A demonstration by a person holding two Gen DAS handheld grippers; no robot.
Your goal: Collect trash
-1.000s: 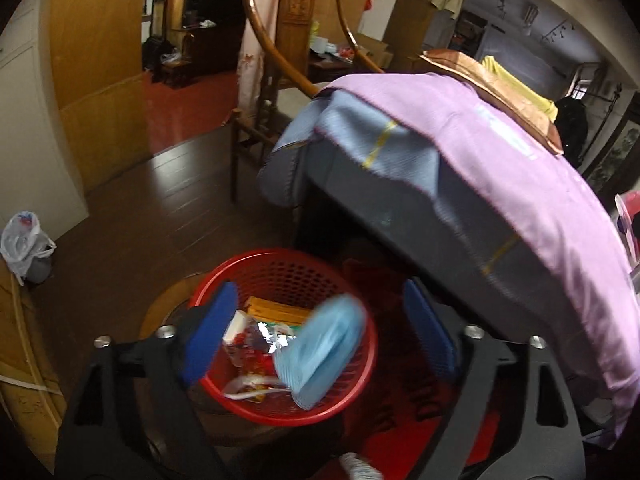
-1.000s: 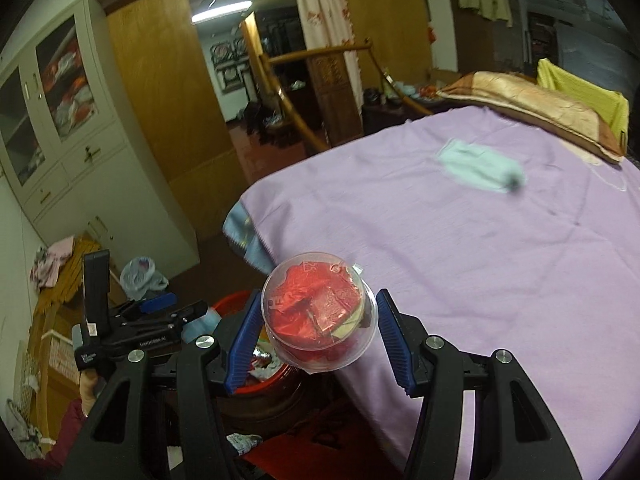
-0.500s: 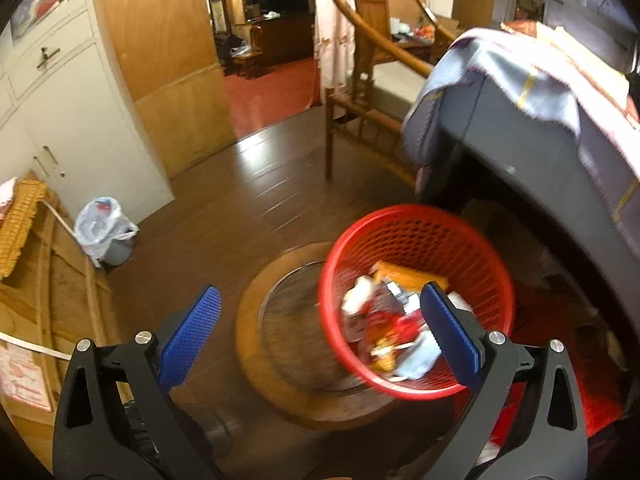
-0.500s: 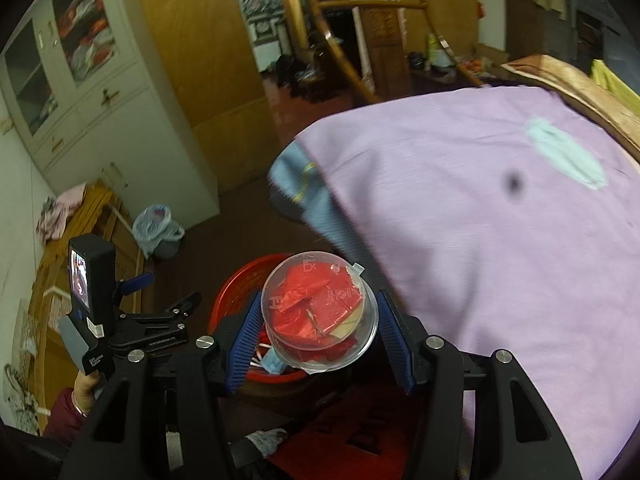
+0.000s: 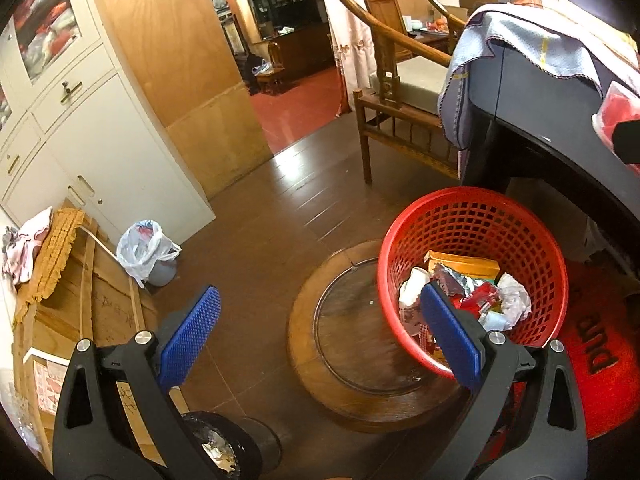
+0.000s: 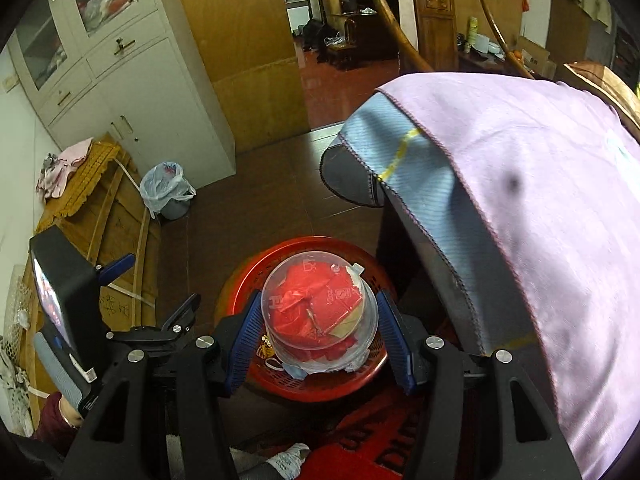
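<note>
A red mesh waste basket stands on a round wooden stool beside the table; it holds wrappers, crumpled paper and a light blue mask. My left gripper is open and empty, to the left of the basket. My right gripper is shut on a clear plastic cup stuffed with red wrappers, held right above the basket. The cup also shows at the right edge of the left wrist view. The left gripper shows in the right wrist view.
A table under a purple cloth fills the right side. A wooden chair stands behind it. A small bin with a white bag sits by white cabinets. A red mat lies on the floor.
The blue mask left my left gripper and fell into the basket; the left gripper swung away to the left. My right gripper carried the cup from over the table to above the basket.
</note>
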